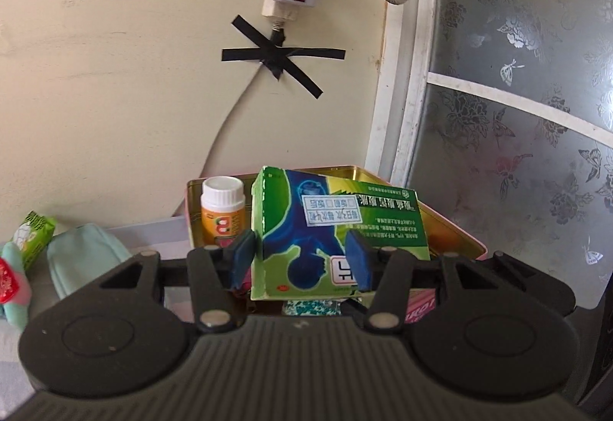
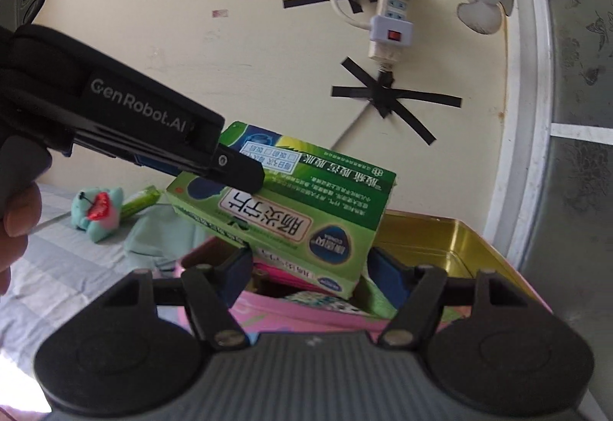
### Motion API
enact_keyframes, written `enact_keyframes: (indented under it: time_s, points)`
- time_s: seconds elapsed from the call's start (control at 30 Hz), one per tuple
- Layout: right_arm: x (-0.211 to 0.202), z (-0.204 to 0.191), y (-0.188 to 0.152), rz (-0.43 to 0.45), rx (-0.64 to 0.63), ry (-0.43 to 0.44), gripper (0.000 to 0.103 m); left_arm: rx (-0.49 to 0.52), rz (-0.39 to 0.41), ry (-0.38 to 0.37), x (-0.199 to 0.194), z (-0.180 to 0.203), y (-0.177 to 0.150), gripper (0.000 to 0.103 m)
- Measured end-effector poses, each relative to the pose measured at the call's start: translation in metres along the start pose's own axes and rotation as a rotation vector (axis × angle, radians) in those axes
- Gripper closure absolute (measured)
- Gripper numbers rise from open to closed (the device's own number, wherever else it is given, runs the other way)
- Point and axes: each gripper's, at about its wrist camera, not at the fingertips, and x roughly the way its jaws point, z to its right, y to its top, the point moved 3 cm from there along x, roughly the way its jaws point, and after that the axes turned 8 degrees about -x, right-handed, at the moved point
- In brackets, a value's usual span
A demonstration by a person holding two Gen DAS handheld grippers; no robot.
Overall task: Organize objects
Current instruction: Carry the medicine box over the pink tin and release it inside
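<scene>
Green cardboard fills the left wrist view: a medicine box (image 1: 329,229) sits between the blue pads of the left gripper (image 1: 300,260), held tilted above an open gold-lined tin (image 1: 456,233). One pad (image 1: 243,260) presses the box's left side and the other overlaps its front face, so the tongs appear clamped on it. An orange pill bottle (image 1: 223,210) with a white cap stands inside the tin, behind the box. A mint pouch (image 1: 82,252) and a small green packet (image 1: 34,233) lie off to the left on the bed.

From the right wrist view, the same box (image 2: 291,206) hangs over the tin (image 2: 433,240), pinched by the left gripper (image 2: 245,175) reaching in from the left. The right gripper (image 2: 310,279) waits below with its jaws spread apart and nothing between them, just under the box's lower edge. A teal plush toy (image 2: 97,214) rests on the striped bedding (image 2: 57,267) beyond.

The step in hand looks like stowing the box in the tin. The next move likely calls for lowering and levelling it to lie flat beside the bottle before the left tongs let go.
</scene>
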Motion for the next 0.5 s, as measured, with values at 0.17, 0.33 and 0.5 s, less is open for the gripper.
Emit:
enact_keyframes:
  time_s: [0.17, 0.33, 0.5]
  points:
    - [0.036, 0.025, -0.003, -0.018, 0.056, -0.096, 0.032, 0.072, 0.015, 0.05, 0.042, 0.018, 0.005, 0.043]
    - [0.056, 0.04, -0.014, -0.043, 0.096, -0.181, 0.024, 0.035, -0.021, 0.192, 0.075, 0.009, -0.003, 0.04]
    - [0.053, 0.04, -0.018, -0.04, 0.098, -0.177, 0.023, 0.058, -0.033, 0.245, 0.065, 0.004, -0.018, 0.04]
